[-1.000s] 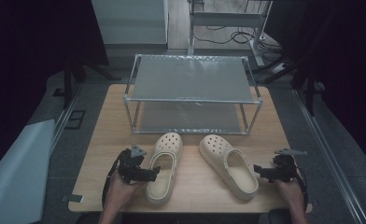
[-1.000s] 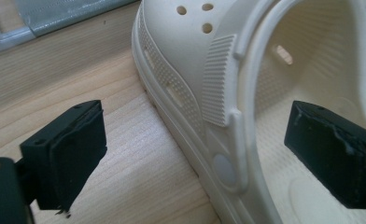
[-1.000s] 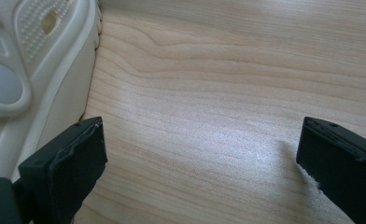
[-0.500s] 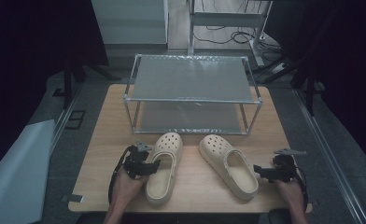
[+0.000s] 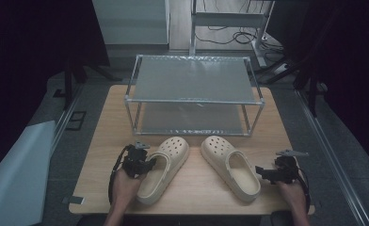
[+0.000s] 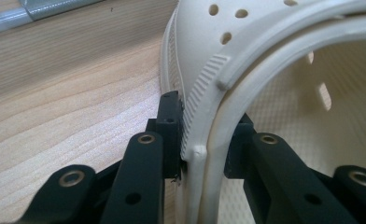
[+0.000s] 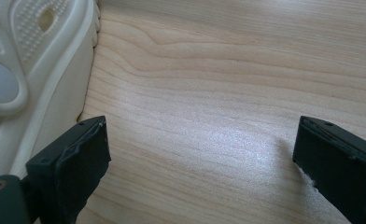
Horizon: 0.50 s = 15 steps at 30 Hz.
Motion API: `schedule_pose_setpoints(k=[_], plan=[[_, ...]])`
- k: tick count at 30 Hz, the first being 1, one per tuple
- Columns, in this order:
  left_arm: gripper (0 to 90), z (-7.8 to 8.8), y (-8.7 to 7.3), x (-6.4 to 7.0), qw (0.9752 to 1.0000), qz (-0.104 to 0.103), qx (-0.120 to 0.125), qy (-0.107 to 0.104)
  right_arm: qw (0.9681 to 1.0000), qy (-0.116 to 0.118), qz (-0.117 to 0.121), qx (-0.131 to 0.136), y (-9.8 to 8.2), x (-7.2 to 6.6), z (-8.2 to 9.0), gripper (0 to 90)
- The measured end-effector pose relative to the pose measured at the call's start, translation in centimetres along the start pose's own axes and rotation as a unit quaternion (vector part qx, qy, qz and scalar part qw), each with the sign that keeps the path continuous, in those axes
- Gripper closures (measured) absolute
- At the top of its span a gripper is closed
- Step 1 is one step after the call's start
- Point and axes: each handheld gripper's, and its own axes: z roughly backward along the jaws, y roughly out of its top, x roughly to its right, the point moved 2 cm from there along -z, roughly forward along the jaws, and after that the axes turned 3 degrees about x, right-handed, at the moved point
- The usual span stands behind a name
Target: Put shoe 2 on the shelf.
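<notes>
Two cream clogs lie side by side on the wooden table (image 5: 199, 193). My left gripper (image 5: 150, 165) is shut on the left clog (image 5: 168, 162). Its jaws have just been closing, and they now pinch the clog's ribbed side wall (image 6: 204, 93), one pad outside and one inside the opening. In the left gripper view, the left gripper (image 6: 204, 135) and the clog's holed toe (image 6: 228, 28) are close up. My right gripper (image 5: 261, 172) rests open beside the right clog (image 5: 232, 167). The right gripper (image 7: 204, 154) has bare table between its jaws, with the clog's edge (image 7: 45, 70) at the left.
A metal two-shelf rack (image 5: 192, 80) stands at the back of the table, just behind the clogs' toes. Dark floor, cables and stands surround the table. A pale sheet (image 5: 13, 179) lies on the floor at the left.
My left hand has moved in toward the left clog, and its jaws have closed on the clog's side wall. The right hand and both clogs have stayed put.
</notes>
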Motion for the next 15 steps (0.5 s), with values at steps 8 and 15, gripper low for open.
schedule_pose_setpoints(k=[8,15], plan=[[74.8,0.3,0.1,-1.4,0.9983,0.042,0.001,-0.040,1.0000,0.004,0.002,0.003,0.1,-0.1,0.0,3.7],[75.2,0.8,0.2,-2.4,0.9950,0.069,0.008,-0.072,1.0000,0.004,0.004,0.001,0.0,-0.1,0.0,3.8]])
